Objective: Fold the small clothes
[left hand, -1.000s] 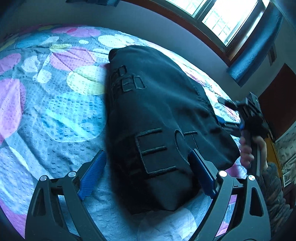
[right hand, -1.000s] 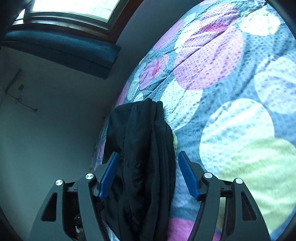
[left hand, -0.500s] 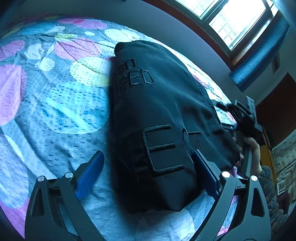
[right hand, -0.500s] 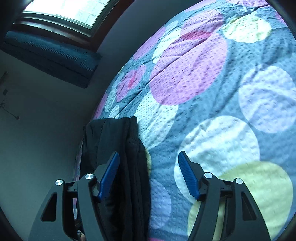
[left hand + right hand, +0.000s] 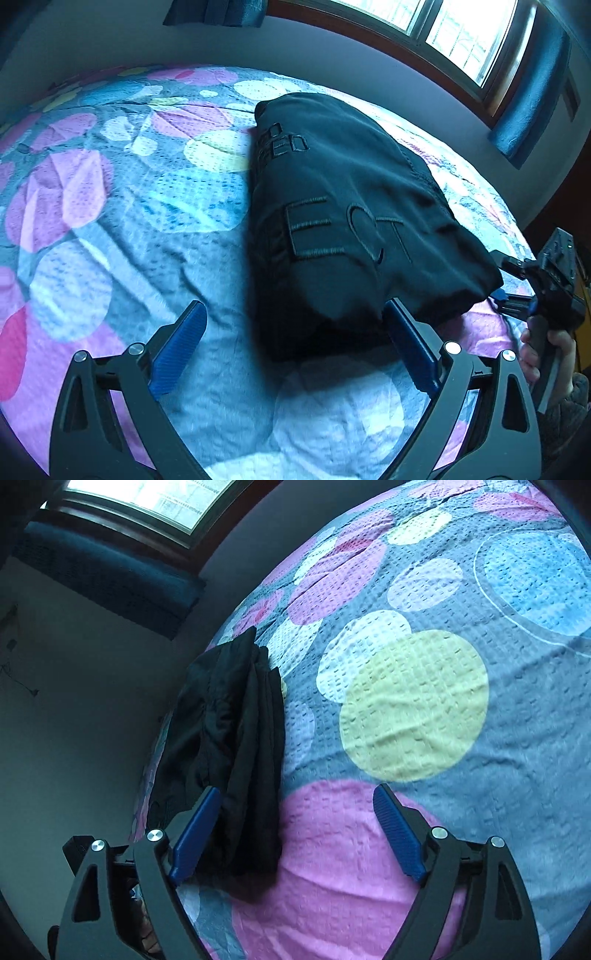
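You held a two-finger gripper in each hand above a bed (image 5: 110,236) covered by a quilted bedspread printed with pink, yellow, white and blue circles. A black garment (image 5: 354,221), folded into a thick bundle, lay on the bed near the edge that ran along the wall under a window (image 5: 461,40). Raised black letters showed on its upper face; the letters E, C and T could be read there.

Your left gripper (image 5: 295,328) pointed down at the near end of the bundle. Its jaws stood wide and were opening a little further, the blue pads pressing on nothing. The right-hand pad sat just beside the bundle's near corner, and the left-hand pad hung over bare bedspread.

Your right gripper (image 5: 295,823) also pointed down at the bed, and its jaws were opening wide. From that camera the black garment (image 5: 236,746) appeared as stacked folded layers at the left, its near end lying between the pads close to the left one. Whether that pad touched the cloth could not be told. The right pad hung over a pink circle.

In the left camera's view your right hand (image 5: 546,354) gripped the handle of the right gripper (image 5: 513,288) just past the bundle's far corner.
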The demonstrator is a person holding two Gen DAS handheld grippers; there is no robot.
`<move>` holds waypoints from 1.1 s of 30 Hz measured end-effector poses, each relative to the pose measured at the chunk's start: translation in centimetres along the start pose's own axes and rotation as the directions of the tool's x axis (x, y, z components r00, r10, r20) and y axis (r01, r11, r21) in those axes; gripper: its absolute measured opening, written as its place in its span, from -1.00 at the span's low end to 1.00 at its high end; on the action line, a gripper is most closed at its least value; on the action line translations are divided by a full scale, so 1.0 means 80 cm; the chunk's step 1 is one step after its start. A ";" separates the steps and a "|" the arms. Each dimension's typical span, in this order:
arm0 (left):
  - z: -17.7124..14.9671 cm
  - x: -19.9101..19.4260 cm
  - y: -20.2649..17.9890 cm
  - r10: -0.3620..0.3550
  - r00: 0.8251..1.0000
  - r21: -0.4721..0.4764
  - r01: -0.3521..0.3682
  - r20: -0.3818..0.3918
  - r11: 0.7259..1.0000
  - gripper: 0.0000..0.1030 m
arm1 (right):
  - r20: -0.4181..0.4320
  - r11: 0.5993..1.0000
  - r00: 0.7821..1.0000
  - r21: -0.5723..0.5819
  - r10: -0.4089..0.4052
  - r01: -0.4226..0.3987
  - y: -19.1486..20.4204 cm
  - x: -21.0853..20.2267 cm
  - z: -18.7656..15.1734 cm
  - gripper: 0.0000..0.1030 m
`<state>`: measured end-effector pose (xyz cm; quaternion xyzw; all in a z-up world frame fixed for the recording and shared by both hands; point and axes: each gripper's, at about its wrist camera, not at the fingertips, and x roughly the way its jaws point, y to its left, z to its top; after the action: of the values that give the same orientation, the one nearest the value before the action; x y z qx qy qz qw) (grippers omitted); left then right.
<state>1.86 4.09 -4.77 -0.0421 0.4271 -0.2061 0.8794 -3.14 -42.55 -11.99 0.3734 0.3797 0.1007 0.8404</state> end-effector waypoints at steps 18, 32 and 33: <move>-0.046 -0.040 -0.016 0.235 0.971 -0.016 -0.235 0.042 0.972 0.87 | 0.004 0.952 0.972 -0.199 -0.235 0.231 0.047 -0.015 -0.069 0.69; -0.051 -0.047 -0.047 0.263 0.959 0.061 -0.271 0.108 0.961 0.87 | 0.060 0.863 0.929 -0.352 -0.366 0.363 0.075 0.000 -0.100 0.70; -0.051 -0.047 -0.046 0.264 0.959 0.055 -0.270 0.108 0.961 0.87 | 0.062 0.862 0.928 -0.352 -0.368 0.366 0.076 -0.001 -0.102 0.70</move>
<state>-4.55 2.64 -3.67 0.0360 0.3771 -0.0977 0.9203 -8.29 -33.83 -11.17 0.1352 0.4221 0.0077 0.8964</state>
